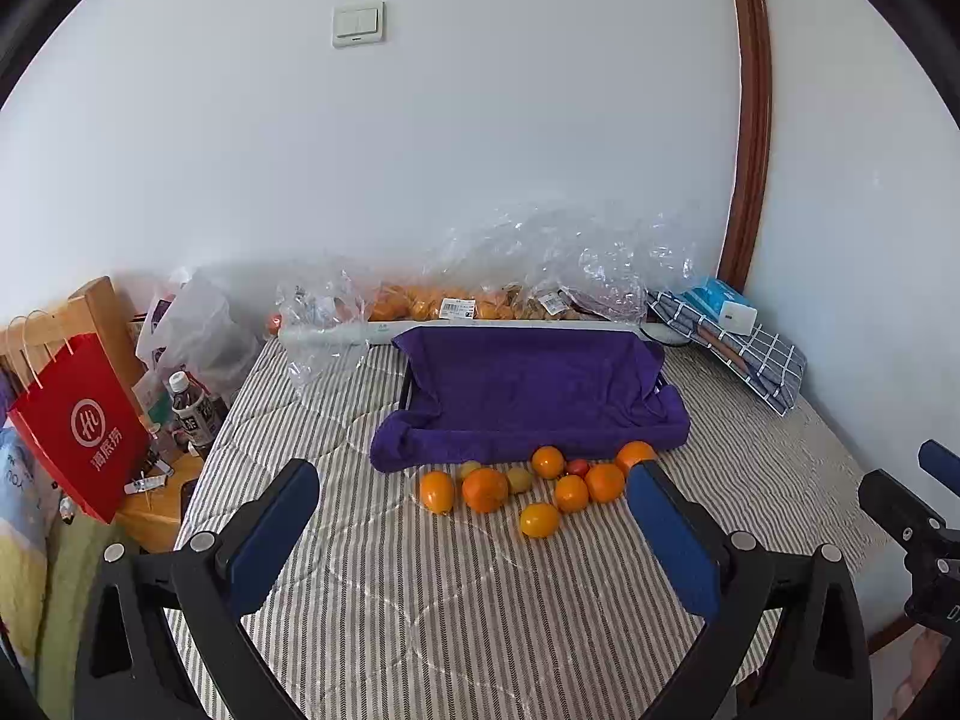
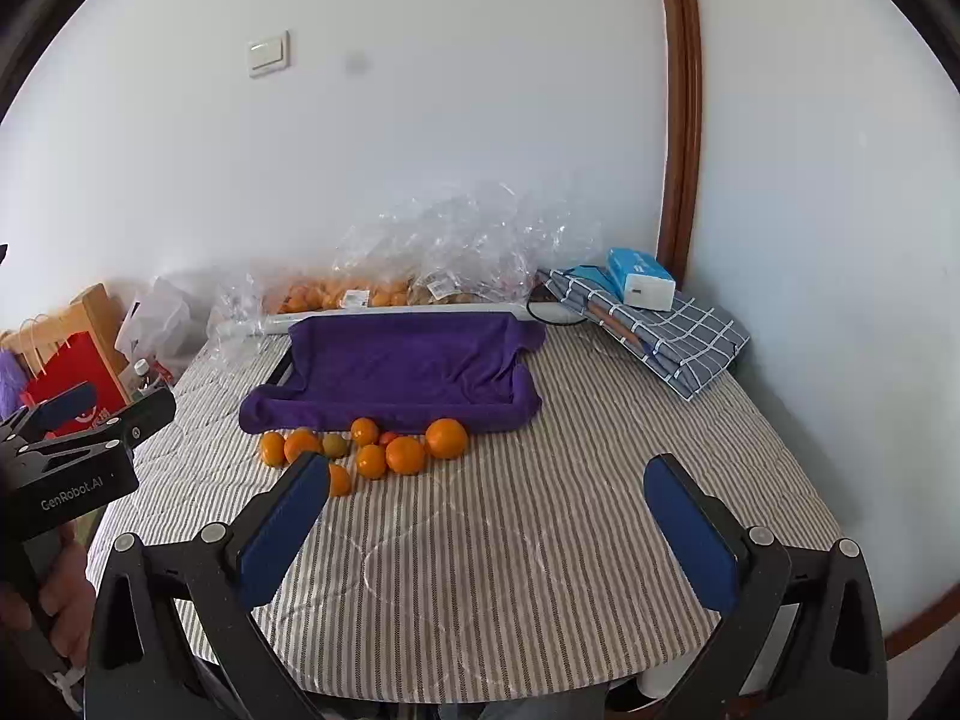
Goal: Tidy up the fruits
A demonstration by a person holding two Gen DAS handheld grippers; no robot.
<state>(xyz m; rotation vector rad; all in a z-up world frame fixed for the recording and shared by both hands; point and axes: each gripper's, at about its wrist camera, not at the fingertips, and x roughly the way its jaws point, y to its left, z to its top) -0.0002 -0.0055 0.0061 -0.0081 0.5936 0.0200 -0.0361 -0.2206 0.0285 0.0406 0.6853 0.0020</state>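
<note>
Several oranges (image 1: pixel 485 489) (image 2: pixel 446 438), two small greenish fruits (image 1: pixel 519 479) (image 2: pixel 335 445) and a small red fruit (image 1: pixel 578 467) (image 2: pixel 387 437) lie loose on the striped table, in front of a tray lined with a purple towel (image 1: pixel 528 396) (image 2: pixel 408 369). The tray holds nothing that I can see. My left gripper (image 1: pixel 474 501) is open and empty, hovering short of the fruit. My right gripper (image 2: pixel 487 489) is open and empty, to the right of and nearer than the fruit. Each gripper shows at the edge of the other's view.
Clear plastic bags with more oranges (image 1: pixel 432 303) (image 2: pixel 342 294) lie along the back wall. A folded checked cloth (image 1: pixel 738 354) (image 2: pixel 672 330) with a blue tissue box (image 2: pixel 639 279) sits at back right. A red paper bag (image 1: pixel 78 426) and bottles (image 1: pixel 189 408) stand off the table's left edge.
</note>
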